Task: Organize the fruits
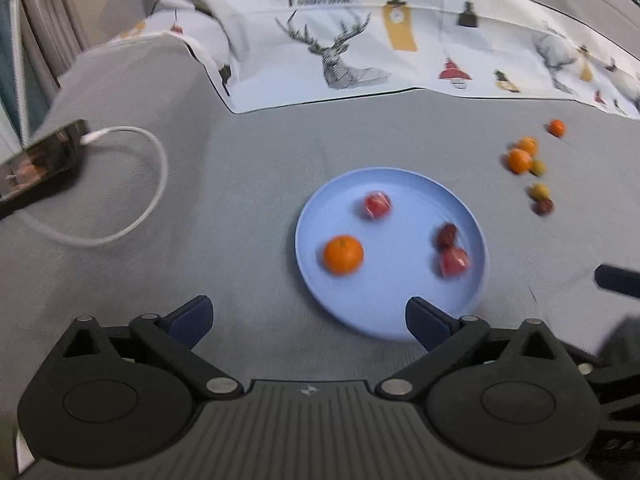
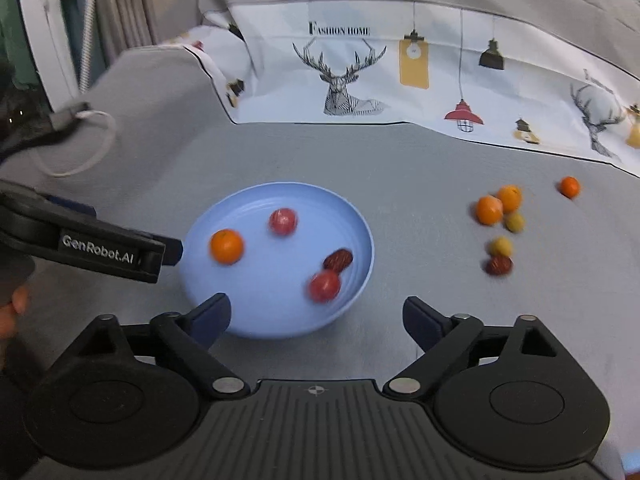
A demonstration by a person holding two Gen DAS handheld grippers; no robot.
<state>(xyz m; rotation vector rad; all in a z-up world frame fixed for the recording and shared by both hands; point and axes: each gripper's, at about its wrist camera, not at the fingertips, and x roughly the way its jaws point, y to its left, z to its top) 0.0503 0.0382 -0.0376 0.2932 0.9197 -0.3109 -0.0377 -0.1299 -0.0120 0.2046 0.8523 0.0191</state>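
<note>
On the grey cloth [image 2: 400, 168] the blue plate [image 2: 352, 216] holds four fruits, six more [image 2: 500, 248] lie right of it, and both the left gripper [image 1: 308, 316] and right gripper [image 2: 316, 316] gape empty.

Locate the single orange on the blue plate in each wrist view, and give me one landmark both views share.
Left wrist view: the orange sits on the left part of the blue plate, a little below picture centre.
Right wrist view: the orange lies at the plate's left edge, left of centre, just beyond the left gripper's fingertip.
Shared landmark: the deer head print on the cloth behind.
</note>
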